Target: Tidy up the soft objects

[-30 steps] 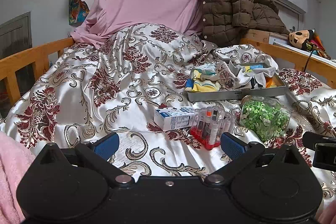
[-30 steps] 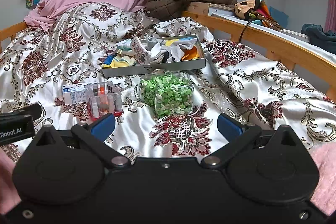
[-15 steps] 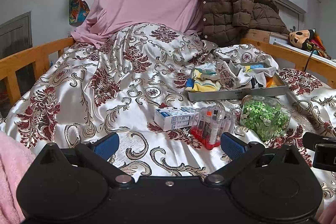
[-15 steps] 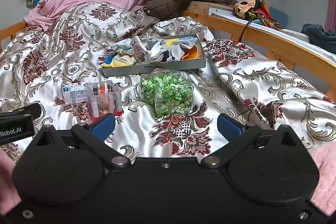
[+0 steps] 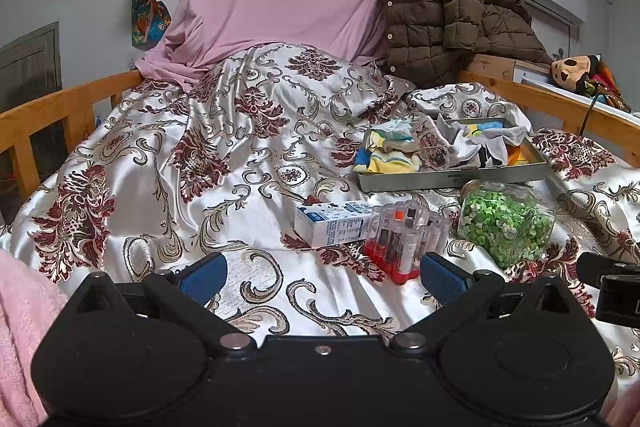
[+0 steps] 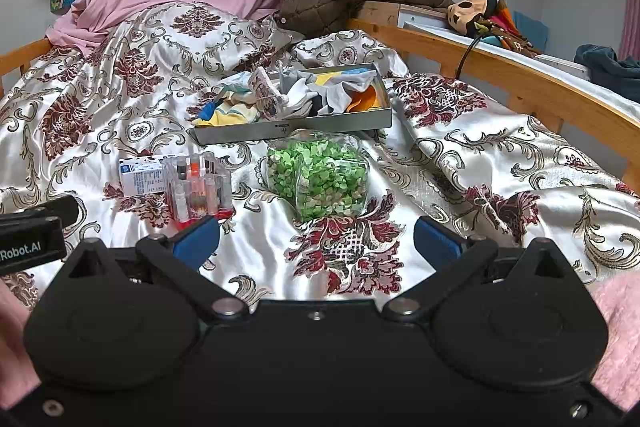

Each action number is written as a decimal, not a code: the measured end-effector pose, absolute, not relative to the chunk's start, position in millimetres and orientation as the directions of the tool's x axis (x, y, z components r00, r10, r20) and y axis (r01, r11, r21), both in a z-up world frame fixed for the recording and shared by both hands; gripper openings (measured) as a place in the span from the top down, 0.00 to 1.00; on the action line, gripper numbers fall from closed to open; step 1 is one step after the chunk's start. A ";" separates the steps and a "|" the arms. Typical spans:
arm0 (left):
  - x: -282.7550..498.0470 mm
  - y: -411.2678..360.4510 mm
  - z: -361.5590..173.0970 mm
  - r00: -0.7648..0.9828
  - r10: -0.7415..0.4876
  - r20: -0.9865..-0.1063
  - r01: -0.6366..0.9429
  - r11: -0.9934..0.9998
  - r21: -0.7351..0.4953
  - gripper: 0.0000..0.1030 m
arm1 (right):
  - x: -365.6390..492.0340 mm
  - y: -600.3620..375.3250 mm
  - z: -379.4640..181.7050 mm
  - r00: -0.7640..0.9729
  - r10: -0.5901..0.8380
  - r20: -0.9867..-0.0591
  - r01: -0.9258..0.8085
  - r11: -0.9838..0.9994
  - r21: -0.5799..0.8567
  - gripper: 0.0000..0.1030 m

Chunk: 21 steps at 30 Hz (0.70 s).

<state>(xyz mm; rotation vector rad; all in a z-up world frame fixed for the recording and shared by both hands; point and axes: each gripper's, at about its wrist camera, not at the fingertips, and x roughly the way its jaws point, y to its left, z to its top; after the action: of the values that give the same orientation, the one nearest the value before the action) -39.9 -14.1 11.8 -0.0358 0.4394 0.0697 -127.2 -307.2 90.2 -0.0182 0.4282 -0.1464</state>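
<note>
My left gripper (image 5: pixel 322 273) and right gripper (image 6: pixel 316 241) both hovered low over the bed (image 5: pixel 248 155), jaws spread wide and holding nothing. Just ahead lay a small carton (image 5: pixel 330 225) touching a clear case of vials (image 5: pixel 404 239), with a jar of green bits (image 6: pixel 320 173) beside them. Beyond sat the metal tray (image 6: pixel 296 129), heaped with crumpled soft cloths (image 6: pixel 316 93), some spilling over its left end
</note>
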 end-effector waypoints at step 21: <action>-39.4 -14.9 12.6 0.902 0.059 -0.427 -0.074 0.997 -0.019 0.01 | -125.2 -308.1 90.8 0.899 -0.145 -0.414 0.137 0.989 -0.049 0.01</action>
<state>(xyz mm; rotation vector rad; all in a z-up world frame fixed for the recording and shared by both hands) -39.4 -14.9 12.6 -0.0347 0.4403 0.0691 -125.2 -308.1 90.8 -0.0187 0.4302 -0.1459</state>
